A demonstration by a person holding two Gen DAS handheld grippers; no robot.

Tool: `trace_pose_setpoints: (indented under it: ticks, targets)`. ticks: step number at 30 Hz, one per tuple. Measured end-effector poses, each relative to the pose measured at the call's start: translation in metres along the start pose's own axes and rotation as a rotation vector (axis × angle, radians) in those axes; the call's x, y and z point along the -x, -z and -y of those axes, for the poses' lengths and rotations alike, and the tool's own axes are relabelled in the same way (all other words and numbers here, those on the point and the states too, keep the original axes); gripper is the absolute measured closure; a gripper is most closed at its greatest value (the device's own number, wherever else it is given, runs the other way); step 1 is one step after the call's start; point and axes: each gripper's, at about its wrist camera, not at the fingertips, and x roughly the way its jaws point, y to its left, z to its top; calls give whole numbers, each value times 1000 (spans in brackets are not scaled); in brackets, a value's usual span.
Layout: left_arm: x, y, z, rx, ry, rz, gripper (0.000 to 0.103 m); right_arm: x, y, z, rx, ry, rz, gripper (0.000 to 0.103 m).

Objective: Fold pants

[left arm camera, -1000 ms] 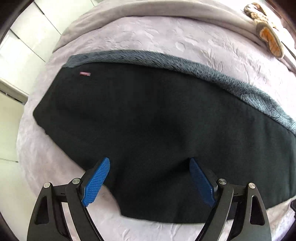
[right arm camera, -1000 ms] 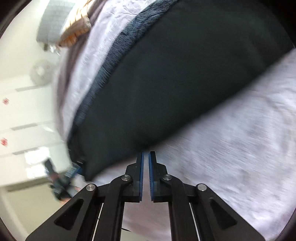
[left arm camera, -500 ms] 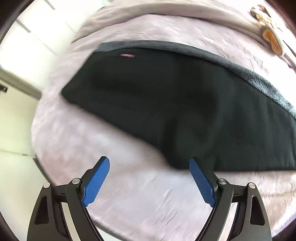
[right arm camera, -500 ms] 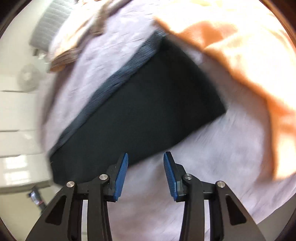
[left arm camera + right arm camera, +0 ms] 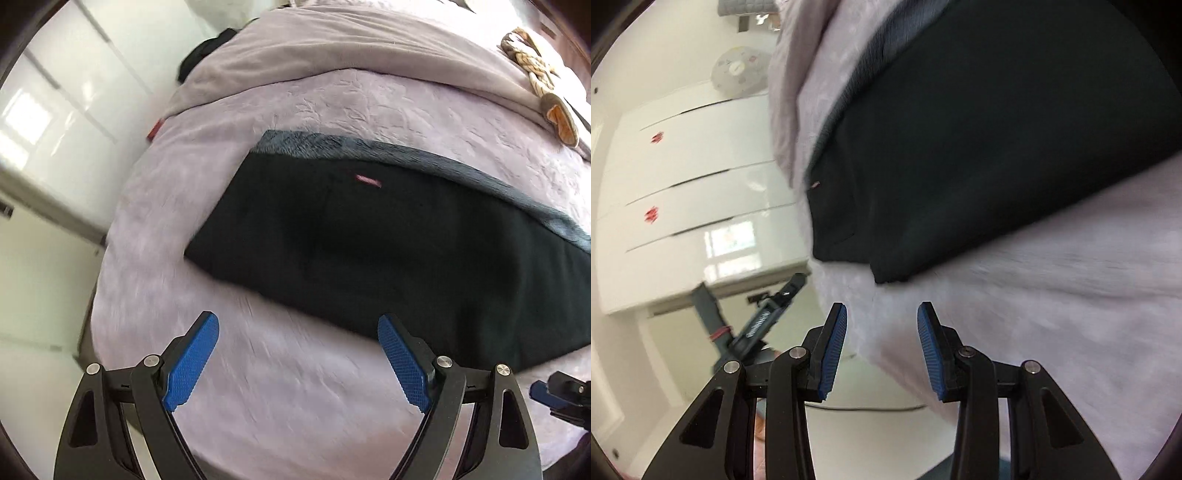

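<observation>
Black pants (image 5: pixel 388 243) lie flat on a lilac bed cover (image 5: pixel 295 387), with a grey fleecy lining strip (image 5: pixel 424 155) along their far edge and a small pink tag (image 5: pixel 367 181). My left gripper (image 5: pixel 297 328) is open and empty, just short of the pants' near edge. In the right wrist view the pants (image 5: pixel 979 129) fill the upper right. My right gripper (image 5: pixel 882 314) is open and empty, just below the pants' corner (image 5: pixel 890 275). The right gripper also shows at the left wrist view's lower right edge (image 5: pixel 561 395).
A folded grey blanket (image 5: pixel 351 48) lies across the far bed. A knotted beige and orange item (image 5: pixel 543 81) sits at the far right. White wardrobe doors (image 5: pixel 690 177) stand beyond the bed's edge. A dark stand (image 5: pixel 753 321) is on the floor.
Both grippers drew back from the pants and swung. The left one, over the pants a second ago, is now over bare cover. The right one went from shut to open.
</observation>
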Motion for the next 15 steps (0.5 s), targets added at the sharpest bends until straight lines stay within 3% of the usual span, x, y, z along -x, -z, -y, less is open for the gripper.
trace_pose_setpoints:
  ticks: [1,2,6,7,8,9,11,13,15]
  targets:
    - [-10,-8,-5,-18,12,6,14,-14,0,0,-21,9,28,59]
    - [-18,-15,-8,-34,22,10,14,-9,29,6,-33,9,52,59]
    - [-53,-33,-16,-102,35,-2,14,-41,26,8,-120,14,155,60]
    - [-64,-34,-18,-116,21,-11,14,-44,27,10,-137,28,161,62]
    - [-74,-34,-20,-123,13,-29,14,-47,28,12,-162,44,170,89]
    - [-84,-32,-24,-119,20,-46,14,-49,30,11,-188,69,181,94]
    - [-95,-29,-32,-91,34,-49,11,-42,35,3,-162,92,208,95]
    - [-101,-27,-39,-70,45,-52,3,-47,38,-7,-99,210,195,95]
    - [-100,-27,-44,-43,58,-58,3,-49,40,4,-127,227,160,95]
